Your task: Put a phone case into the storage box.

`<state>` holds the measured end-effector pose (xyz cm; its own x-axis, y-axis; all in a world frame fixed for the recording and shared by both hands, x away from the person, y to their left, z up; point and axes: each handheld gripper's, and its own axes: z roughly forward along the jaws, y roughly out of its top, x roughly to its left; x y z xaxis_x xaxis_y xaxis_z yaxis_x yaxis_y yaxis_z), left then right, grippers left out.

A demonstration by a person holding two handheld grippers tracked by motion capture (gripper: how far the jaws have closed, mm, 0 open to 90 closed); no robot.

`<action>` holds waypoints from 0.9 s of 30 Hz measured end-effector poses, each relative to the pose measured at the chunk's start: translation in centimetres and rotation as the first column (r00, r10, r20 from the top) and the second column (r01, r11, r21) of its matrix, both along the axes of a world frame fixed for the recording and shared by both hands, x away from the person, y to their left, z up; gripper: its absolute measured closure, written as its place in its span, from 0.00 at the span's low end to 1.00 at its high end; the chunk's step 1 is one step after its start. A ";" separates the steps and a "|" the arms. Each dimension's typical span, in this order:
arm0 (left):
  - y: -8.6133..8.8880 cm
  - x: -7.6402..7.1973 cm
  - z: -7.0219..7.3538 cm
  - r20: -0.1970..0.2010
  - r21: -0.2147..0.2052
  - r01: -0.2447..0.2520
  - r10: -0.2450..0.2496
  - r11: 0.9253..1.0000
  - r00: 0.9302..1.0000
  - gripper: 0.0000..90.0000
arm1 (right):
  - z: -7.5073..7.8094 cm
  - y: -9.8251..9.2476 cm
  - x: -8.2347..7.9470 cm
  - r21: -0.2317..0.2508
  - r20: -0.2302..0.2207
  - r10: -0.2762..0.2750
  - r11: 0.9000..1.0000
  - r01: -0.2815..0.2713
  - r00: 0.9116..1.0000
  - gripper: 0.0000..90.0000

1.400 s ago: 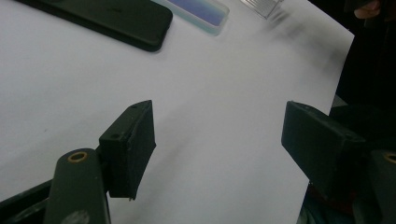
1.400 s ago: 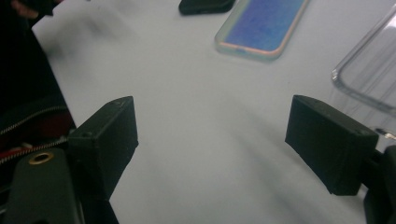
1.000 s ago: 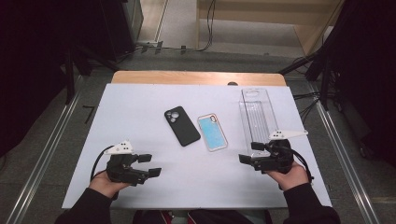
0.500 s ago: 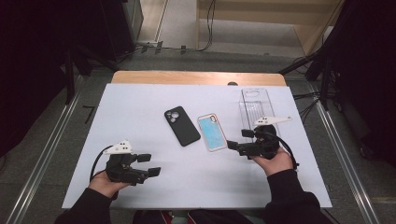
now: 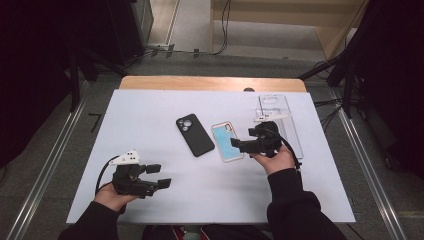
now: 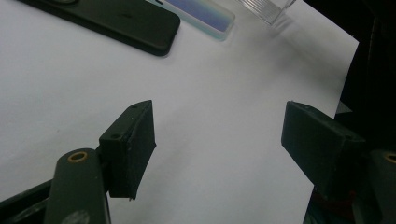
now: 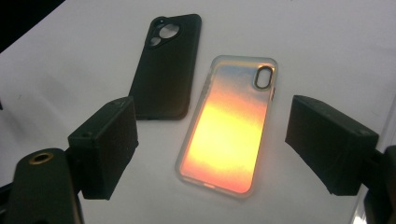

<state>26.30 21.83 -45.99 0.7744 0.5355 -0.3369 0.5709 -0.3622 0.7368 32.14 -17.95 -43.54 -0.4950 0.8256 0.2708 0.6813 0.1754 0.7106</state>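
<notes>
High view, iridescent case (image 5: pixel 227 142): flat, long axis near-far, camera hole at far end
right gripper (image 5: pixel 240 145): jaws wide, empty, over case
left gripper (image 5: pixel 161 176): jaws wide, empty

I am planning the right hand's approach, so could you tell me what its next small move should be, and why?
Probably lower the right gripper onto the iridescent case. Its jaws stand open on either side of that case in the right gripper view, nothing is between them, and the case lies flat on the table, apart from the black case.
</notes>
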 end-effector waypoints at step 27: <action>-0.1 0.1 0.0 -0.001 -0.003 0.001 -0.001 1.000 1.000 0.29 | -3.1 3.6 2.6 -0.010 0.029 -0.097 0.995 0.097 0.995 0.00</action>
